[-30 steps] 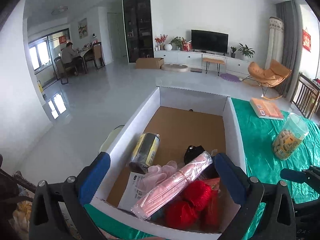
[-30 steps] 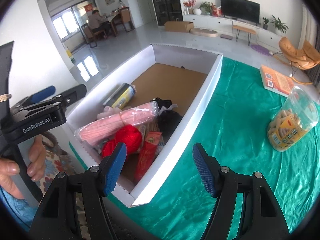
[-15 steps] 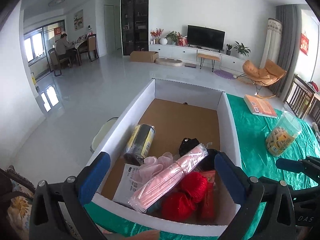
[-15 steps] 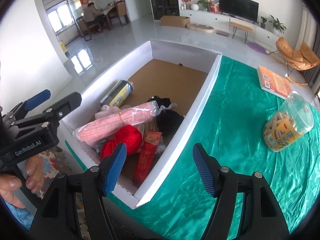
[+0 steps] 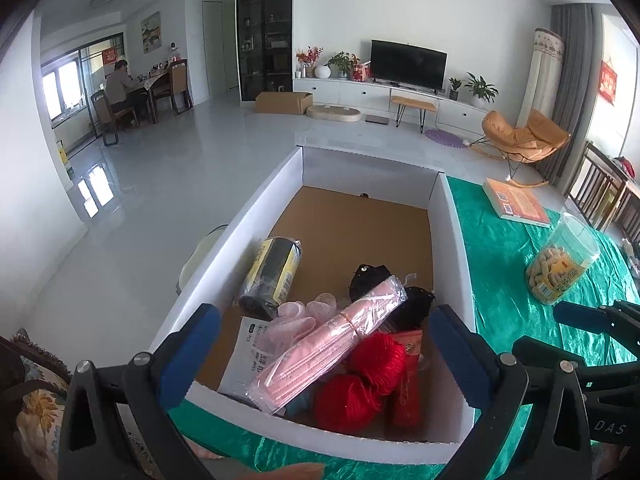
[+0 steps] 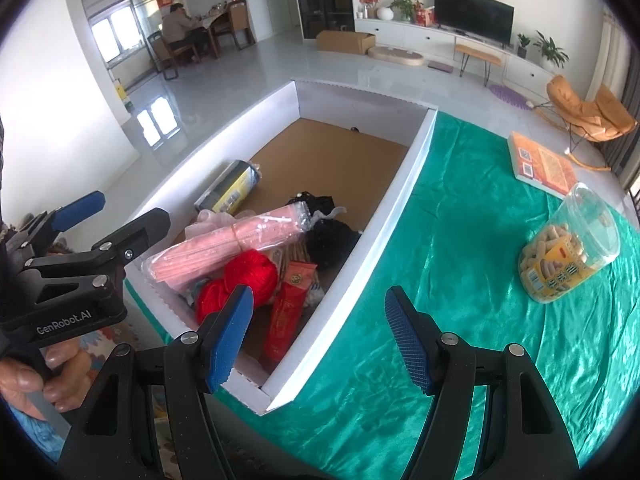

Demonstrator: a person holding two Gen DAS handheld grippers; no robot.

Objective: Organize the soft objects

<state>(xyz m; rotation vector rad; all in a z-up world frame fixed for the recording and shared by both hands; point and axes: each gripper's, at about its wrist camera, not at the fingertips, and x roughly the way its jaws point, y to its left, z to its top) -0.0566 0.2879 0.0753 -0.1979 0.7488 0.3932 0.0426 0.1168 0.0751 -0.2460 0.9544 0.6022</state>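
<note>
A white cardboard box (image 5: 450, 216) (image 6: 412, 168) sits on the green cloth. Its near end holds a pink pack of face masks (image 5: 328, 340) (image 6: 232, 240), red yarn balls (image 5: 360, 376) (image 6: 244, 280), a black soft item (image 5: 372, 278) (image 6: 328, 240), pink gloves (image 5: 298, 318), a black-and-yellow roll (image 5: 276, 270) (image 6: 232, 188) and a red packet (image 5: 408, 380) (image 6: 288, 312). My left gripper (image 5: 324, 356) is open and empty above the box's near end; it also shows in the right wrist view (image 6: 116, 220). My right gripper (image 6: 320, 336) is open and empty over the box's right wall.
A clear jar of snacks (image 5: 564, 260) (image 6: 568, 244) and an orange book (image 5: 516, 202) (image 6: 540, 164) lie on the green cloth (image 6: 460, 280) to the right. The box's far half shows bare brown floor (image 5: 360, 224). The room floor drops off left of the box.
Both grippers have drawn back and up a little from the box, so the box and its contents sit lower and farther in view. Both stay open and empty.
</note>
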